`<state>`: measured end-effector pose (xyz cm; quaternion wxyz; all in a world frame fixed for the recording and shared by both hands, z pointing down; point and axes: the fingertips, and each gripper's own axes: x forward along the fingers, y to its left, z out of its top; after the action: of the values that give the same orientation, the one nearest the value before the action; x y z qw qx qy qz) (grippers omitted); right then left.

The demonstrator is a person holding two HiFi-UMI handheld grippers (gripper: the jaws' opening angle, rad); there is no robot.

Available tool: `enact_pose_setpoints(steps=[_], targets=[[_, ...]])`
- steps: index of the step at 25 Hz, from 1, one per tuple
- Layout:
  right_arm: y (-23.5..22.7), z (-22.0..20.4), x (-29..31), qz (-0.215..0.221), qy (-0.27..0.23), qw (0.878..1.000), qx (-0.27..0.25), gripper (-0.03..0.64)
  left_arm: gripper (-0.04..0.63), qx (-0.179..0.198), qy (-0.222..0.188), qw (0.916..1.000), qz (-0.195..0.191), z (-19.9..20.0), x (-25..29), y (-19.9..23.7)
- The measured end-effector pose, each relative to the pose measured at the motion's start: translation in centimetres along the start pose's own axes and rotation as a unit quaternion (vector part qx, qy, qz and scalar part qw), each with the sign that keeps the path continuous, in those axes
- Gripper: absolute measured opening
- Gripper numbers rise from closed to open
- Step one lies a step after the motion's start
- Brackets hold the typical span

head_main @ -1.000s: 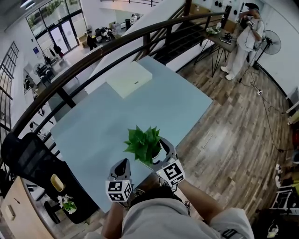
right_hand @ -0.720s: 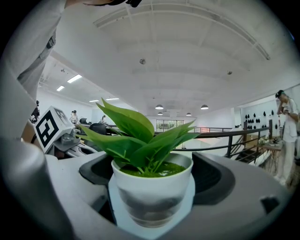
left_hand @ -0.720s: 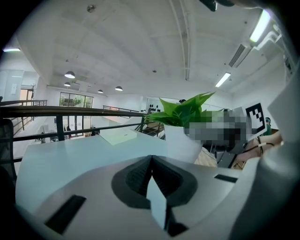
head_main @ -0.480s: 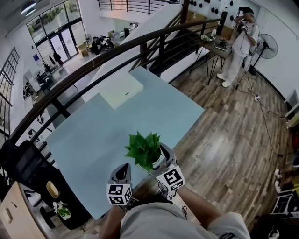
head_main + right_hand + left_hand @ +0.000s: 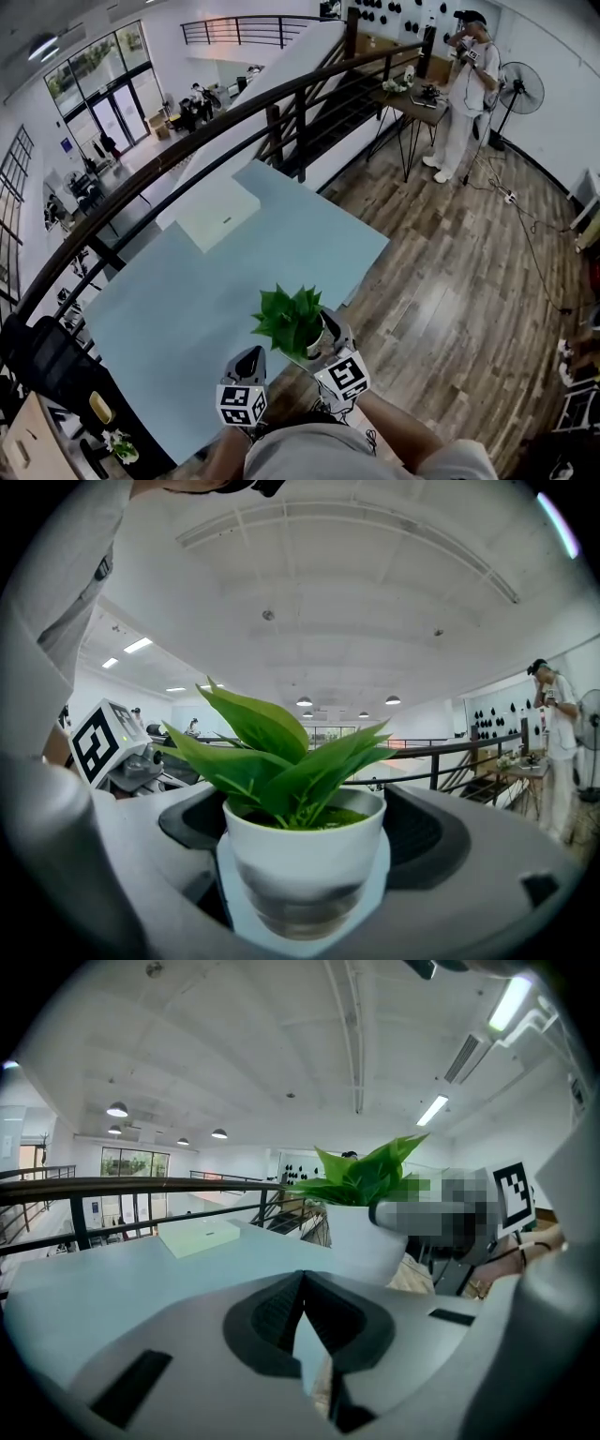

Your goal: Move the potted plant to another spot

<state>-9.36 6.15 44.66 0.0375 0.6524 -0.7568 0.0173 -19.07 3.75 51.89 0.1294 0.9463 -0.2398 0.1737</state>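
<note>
Clamping the potted plant (image 5: 292,321) by its white pot, my right gripper (image 5: 330,339) holds it at the near edge of the blue table (image 5: 187,291), perhaps lifted; my left gripper (image 5: 249,358) is clenched, empty.

- Illumination: bright, even and diffuse in all three views.
- Sources: strip lights (image 5: 511,1002) and round lamps (image 5: 117,1110) on the white ceiling; daylight enters through the tall windows (image 5: 108,98) at the head view's upper left.
- Shadows: soft and faint, with blurred edges.
- Glare: a pale sheen lies on the wooden floor (image 5: 450,281); the nearest strip light is blown out to white.
- Distortion: strong fisheye curvature; the railing (image 5: 234,114) bows into an arc. Both gripper views darken to black at the corners.
- Focus: the left gripper (image 5: 302,1279) is soft in its own view. The potted plant (image 5: 305,855) has sharp leaves, while its lower wall is blurred.
</note>
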Motion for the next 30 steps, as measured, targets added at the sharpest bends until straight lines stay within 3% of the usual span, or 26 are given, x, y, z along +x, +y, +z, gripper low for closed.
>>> enact_pose_setpoints(steps=[8,15,19,30], targets=[[-4.4,-0.5,-1.7,0.004,0.011,0.999,-0.035,0.512,0.012,-0.002,0.004,0.9998,-0.021,-0.1,4.5,-4.7],[-7.3,-1.2,-1.0,-0.008,0.011,1.0,-0.017,0.511,0.012,-0.001,0.029,0.9995,-0.012,-0.3,7.2,-3.3],[-9.8,-1.4,-0.3,-0.015,0.02,0.999,-0.02,0.511,0.012,0.0,0.033,0.9991,-0.027,0.5,10.7,-3.2],[-20.3,0.0,3.7,-0.044,0.036,0.998,-0.02,0.511,0.012,0.014,0.045,0.9967,-0.066,6.3,22.0,-3.2]])
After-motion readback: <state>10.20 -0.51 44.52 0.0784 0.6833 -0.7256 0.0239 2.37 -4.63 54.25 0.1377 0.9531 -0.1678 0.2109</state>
